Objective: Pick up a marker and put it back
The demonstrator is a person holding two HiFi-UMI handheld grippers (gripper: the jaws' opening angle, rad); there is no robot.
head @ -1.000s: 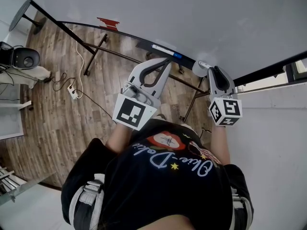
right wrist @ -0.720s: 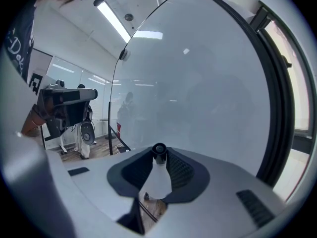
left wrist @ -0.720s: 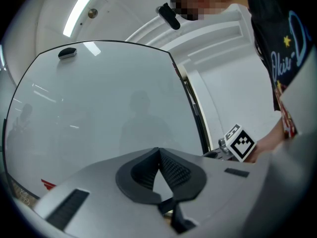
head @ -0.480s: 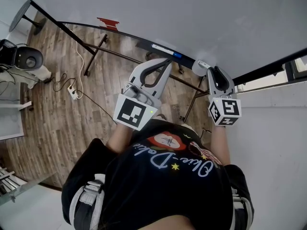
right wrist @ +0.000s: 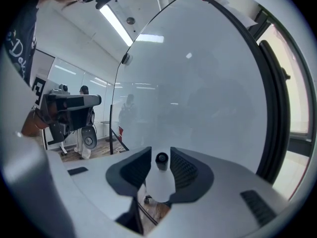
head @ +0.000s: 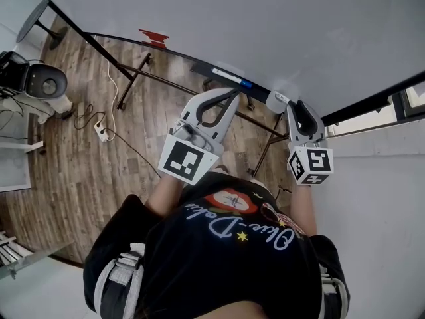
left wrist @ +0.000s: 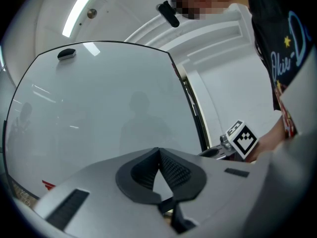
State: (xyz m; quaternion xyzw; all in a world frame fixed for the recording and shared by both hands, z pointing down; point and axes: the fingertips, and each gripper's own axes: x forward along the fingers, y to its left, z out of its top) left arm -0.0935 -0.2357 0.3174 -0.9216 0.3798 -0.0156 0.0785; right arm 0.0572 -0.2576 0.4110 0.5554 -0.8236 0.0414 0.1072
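A white marker [right wrist: 161,158] with a dark end lies between the jaws of my right gripper [right wrist: 161,150], pointing at the whiteboard [right wrist: 198,83]. These jaws have just been opening, and a gap shows beside the marker's dark end. In the head view the marker [head: 277,98] sits at the board's tray, just ahead of the right gripper [head: 292,105]. My left gripper [head: 232,93] hangs to its left by the tray, its pads closed together on nothing [left wrist: 158,151]. A second marker [head: 230,77] with a blue end rests on the tray.
The whiteboard [head: 299,25] fills the top of the head view, and a red object [head: 153,36] sits on its tray further left. Below are the stand's legs [head: 129,78], wooden floor, a cable with a power strip [head: 101,130] and a chair [head: 40,82].
The head view has shifted slightly. Both grippers stay by the tray, with the right one still around the marker.
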